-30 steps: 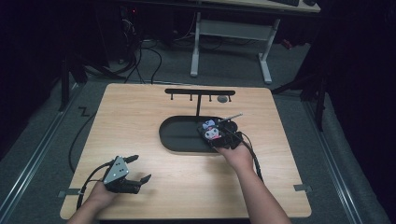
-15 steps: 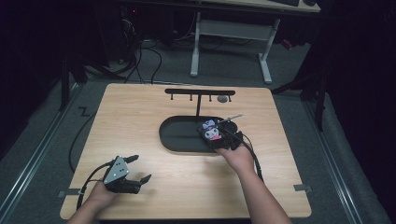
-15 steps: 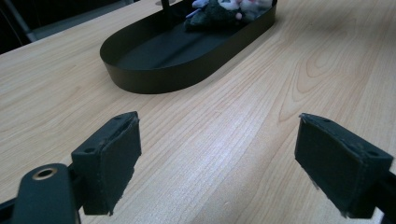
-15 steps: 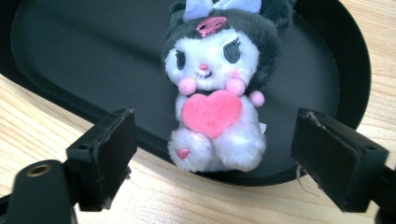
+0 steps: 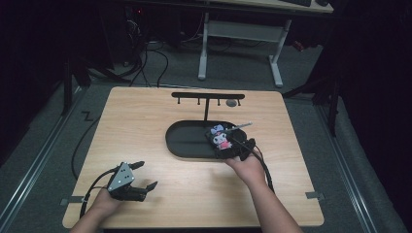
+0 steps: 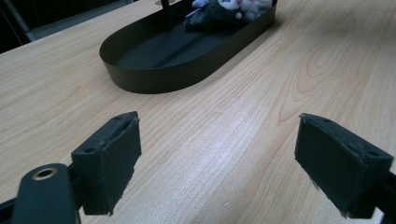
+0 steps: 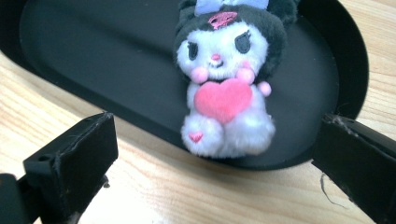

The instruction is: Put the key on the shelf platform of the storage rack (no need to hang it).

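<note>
- Black oval tray (image 5: 187, 145) near the middle of the wooden table (image 5: 145, 121), long axis running left to right, low upright wall all round.
- Left part of the tray floor bare; at the right end, a plush toy (image 5: 222, 140) with white face, dark hood, pink heart on the chest and a pale blue bow on top.
- In the right gripper view, plush toy (image 7: 224, 88) lying face up, feet resting on the near rim of the tray (image 7: 93, 60), touched by neither pad.
- Right gripper (image 5: 238, 148) at the near right edge of the tray, just beside the toy; jaws spread wide after just opening, toy between them in line but free, nothing gripped.
- Left gripper (image 5: 141, 177) at the near left of the table, well apart from the tray; jaws wide apart with bare wood between them, nothing held.
- In the left gripper view, tray (image 6: 154, 77) ahead with the toy (image 6: 219, 11) at its far end.
- Black T-shaped hook rack (image 5: 206, 97) rising at the far side of the tray.
</note>
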A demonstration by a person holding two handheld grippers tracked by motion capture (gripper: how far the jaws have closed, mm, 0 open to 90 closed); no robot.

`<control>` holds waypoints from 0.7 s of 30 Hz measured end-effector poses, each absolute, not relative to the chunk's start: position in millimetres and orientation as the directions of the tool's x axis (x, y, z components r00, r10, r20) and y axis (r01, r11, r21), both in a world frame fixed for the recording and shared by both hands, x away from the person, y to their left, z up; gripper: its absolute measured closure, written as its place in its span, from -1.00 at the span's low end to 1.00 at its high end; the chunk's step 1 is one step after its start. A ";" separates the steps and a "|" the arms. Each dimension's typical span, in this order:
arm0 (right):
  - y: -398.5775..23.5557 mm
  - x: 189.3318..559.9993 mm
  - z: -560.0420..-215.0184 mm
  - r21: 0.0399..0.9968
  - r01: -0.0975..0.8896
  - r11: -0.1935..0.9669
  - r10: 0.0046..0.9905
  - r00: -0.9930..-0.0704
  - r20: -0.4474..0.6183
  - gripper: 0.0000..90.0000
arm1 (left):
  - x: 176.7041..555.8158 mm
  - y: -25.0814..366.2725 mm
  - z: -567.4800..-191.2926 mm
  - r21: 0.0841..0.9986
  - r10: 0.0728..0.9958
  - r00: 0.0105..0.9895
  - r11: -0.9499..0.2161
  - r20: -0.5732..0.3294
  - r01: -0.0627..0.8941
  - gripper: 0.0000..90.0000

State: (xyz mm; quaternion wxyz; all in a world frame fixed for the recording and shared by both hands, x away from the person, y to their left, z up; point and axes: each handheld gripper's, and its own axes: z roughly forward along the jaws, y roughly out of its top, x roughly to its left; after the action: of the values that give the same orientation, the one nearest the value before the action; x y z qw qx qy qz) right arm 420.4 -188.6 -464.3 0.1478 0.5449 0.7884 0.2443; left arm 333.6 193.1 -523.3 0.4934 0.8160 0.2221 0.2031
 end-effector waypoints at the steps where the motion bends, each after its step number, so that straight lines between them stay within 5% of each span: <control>1: -189.6 417.7 -464.0 0.548 0.787 0.283 0.932 -0.360 0.037 -1.00 | 333.6 193.1 -523.4 0.896 0.563 0.819 -0.414 0.112 0.162 -0.66; 21: -223.6 352.7 -485.7 0.643 0.726 0.244 0.936 -0.349 0.038 -1.00 | 333.5 191.9 -523.6 0.891 0.567 0.816 -0.423 0.117 0.166 -0.66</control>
State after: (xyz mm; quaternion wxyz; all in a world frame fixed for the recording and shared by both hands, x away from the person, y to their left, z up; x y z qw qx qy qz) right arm 352.7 -223.6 -485.7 0.1805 0.5414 0.7677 0.2914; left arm 333.5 191.9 -523.6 0.4881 0.8183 0.2238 0.2052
